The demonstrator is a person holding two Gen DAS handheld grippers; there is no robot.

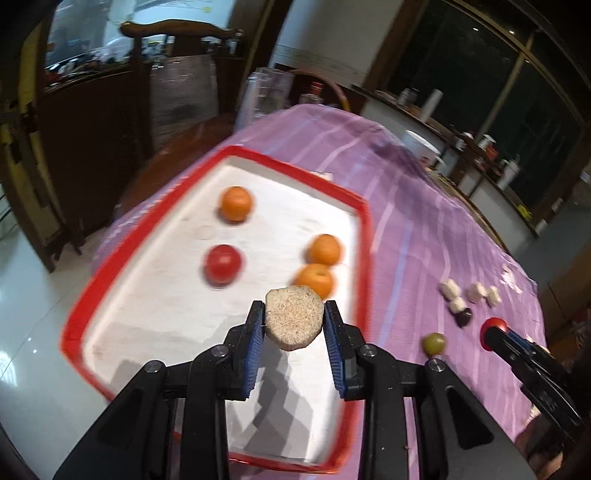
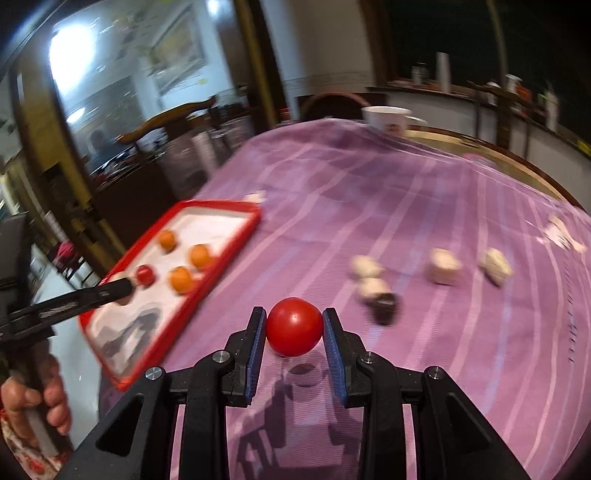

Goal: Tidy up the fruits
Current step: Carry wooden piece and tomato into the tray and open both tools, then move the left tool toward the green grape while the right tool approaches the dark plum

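My left gripper (image 1: 294,319) is shut on a tan, rough-skinned round fruit (image 1: 293,317) and holds it above the near end of a red-rimmed white tray (image 1: 364,236). On the tray lie three oranges (image 1: 236,203) (image 1: 324,249) (image 1: 314,278) and a red fruit (image 1: 222,264). My right gripper (image 2: 294,326) is shut on a red tomato-like fruit (image 2: 294,326) just above the purple striped cloth (image 2: 424,206), right of the tray (image 2: 207,288). A green grape-like fruit (image 1: 434,342) lies on the cloth between the grippers.
Several pale lumps (image 2: 445,266) and a dark one (image 2: 384,306) lie on the cloth to the right. A white cup (image 2: 388,118) stands at the far table edge. The tray overhangs the table's left edge above the floor. A wooden chair (image 1: 173,33) stands beyond.
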